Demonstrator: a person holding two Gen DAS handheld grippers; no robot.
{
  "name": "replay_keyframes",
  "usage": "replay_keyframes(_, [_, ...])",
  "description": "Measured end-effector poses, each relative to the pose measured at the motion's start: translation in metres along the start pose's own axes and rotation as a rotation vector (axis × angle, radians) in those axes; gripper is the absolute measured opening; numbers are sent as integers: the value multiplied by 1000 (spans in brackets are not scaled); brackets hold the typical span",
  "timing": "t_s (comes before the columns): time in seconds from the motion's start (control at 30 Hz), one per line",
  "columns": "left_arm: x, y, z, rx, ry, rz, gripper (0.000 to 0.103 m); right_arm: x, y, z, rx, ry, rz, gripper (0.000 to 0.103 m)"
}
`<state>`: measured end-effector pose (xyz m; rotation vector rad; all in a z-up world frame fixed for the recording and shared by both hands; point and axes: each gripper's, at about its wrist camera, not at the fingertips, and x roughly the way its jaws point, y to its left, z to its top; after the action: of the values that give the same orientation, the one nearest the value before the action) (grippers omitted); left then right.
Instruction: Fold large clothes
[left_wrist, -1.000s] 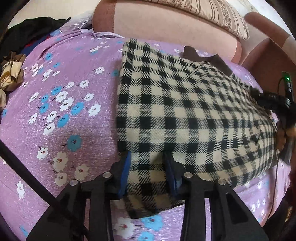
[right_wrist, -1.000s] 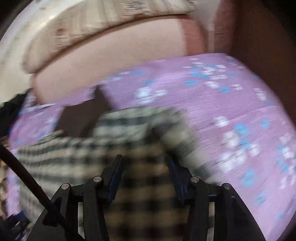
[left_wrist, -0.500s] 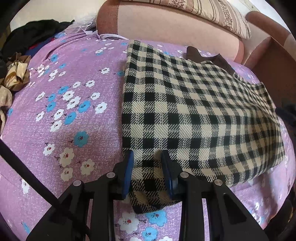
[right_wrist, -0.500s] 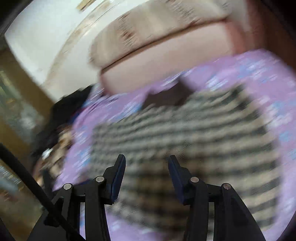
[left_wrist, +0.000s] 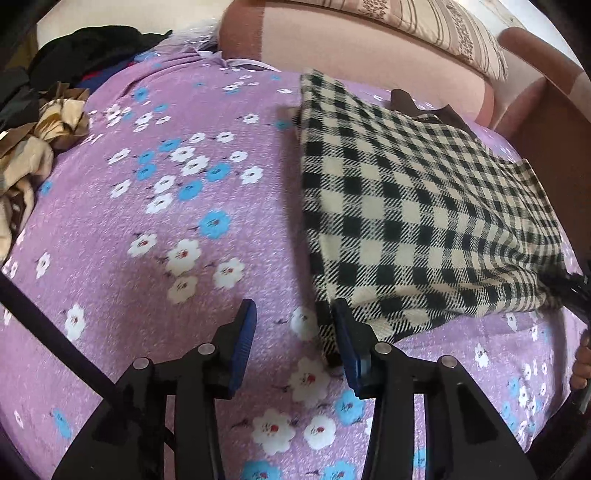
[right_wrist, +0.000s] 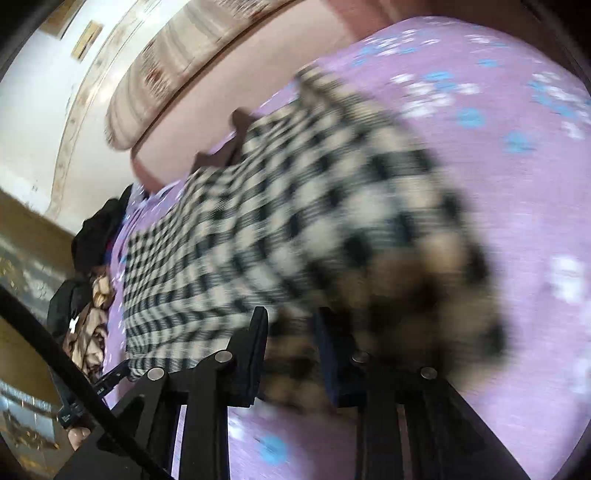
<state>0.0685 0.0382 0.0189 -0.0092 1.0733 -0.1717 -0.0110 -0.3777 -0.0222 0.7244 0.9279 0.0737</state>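
Observation:
A black-and-cream checked garment (left_wrist: 406, 206) lies folded on the purple flowered sheet (left_wrist: 147, 258), with a brown collar (left_wrist: 424, 107) at its far end. My left gripper (left_wrist: 293, 310) stands just left of the garment's near corner. Its jaws are opening, with mostly sheet between them, and its right finger (left_wrist: 345, 332) rests beside the cloth's edge. My right gripper (left_wrist: 578, 291) pinches the garment's right corner, and the cloth pulls taut toward it. In the blurred right wrist view, the checked garment (right_wrist: 280, 206) bunches between the closing jaws of my right gripper (right_wrist: 291, 317).
A pink padded backrest (left_wrist: 351, 48) with a striped pillow (left_wrist: 443, 26) runs along the far side. Dark clothes (left_wrist: 92, 51) and a beige-brown cloth (left_wrist: 33, 147) are piled at the left. A wooden side panel (left_wrist: 554, 122) stands at the right. A person's hand (left_wrist: 581, 365) shows at the right edge.
My left gripper let go of the garment's near corner, opened and slid left onto the sheet. My right gripper swung round and closed on the garment's right corner.

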Motion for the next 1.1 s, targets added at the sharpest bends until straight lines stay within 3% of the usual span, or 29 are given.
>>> replay_keyframes(0.1, [-6,4,-2,-29,-3,2,43,-26,-9,-4,-24,-41,-86,27])
replay_keyframes(0.17, [-13,6,-2,-53,-11,1,43,-43,-14,-10,-41,-60,-123,34])
replay_keyframes(0.3, [-36,6,-6,-75,-70,52,43,-74,-17,-21,-68,-104,-168,44])
replay_keyframes(0.53, [-79,-9,-15,-56,-177,136,45,-109,0,-21,-115,-167,-196,48])
replay_keyframes(0.77, [-95,-21,11,-41,-252,200,65,-69,68,-7,-305,-134,-190,53])
replay_keyframes(0.93, [-69,-24,37,43,-246,285,65,-32,121,-19,-457,-93,-142,54])
replay_keyframes(1.1, [-50,-16,52,42,-251,305,65,2,168,-47,-610,-52,-96,54])
